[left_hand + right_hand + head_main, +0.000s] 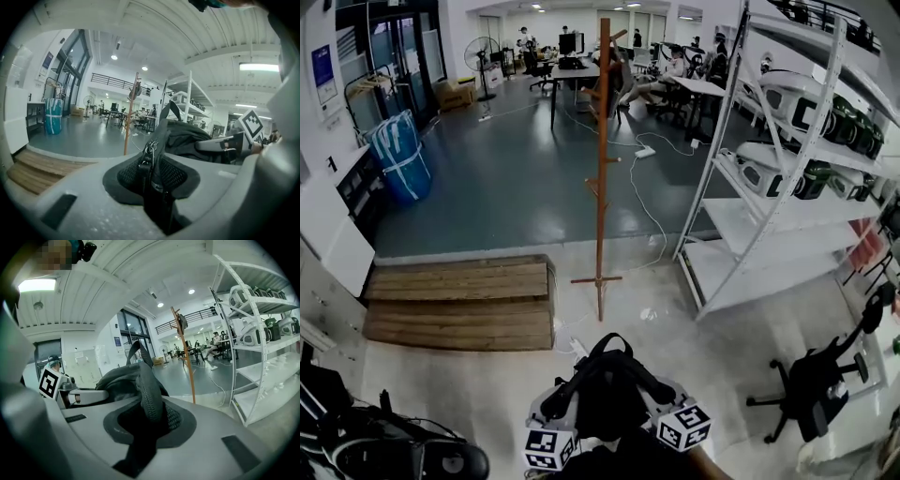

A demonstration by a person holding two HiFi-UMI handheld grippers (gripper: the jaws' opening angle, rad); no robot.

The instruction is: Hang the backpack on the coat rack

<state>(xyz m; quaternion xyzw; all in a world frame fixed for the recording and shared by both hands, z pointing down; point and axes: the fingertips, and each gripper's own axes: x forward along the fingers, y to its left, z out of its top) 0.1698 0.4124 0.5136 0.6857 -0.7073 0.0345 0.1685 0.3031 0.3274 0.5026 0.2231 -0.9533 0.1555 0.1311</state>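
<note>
I have the black fabric backpack [607,394] held up between both tools at the bottom middle of the head view, its loop handle standing on top. The left tool [561,405] is closed down on a zippered seam of the bag, and its own view shows the jaws nearly together with zipper pulls and black cloth pinched between them. The right tool [664,392] is likewise clamped narrow on a thick ribbed black edge of the same bag. The tall orange-brown wooden coat rack [602,169] stands straight ahead on the floor, well apart from the bag, its cross foot on the pale strip where grey floor begins. Something small and dark hangs near its top; I cannot tell what. A low platform of wooden planks [459,305] lies just left of the rack's foot, and a white metal shelving unit [769,216] carrying grey appliances stands to its right. A white cable [642,202] trails over the floor past the rack. A black office chair [816,384] sits at the right near the shelving's front corner.
</note>
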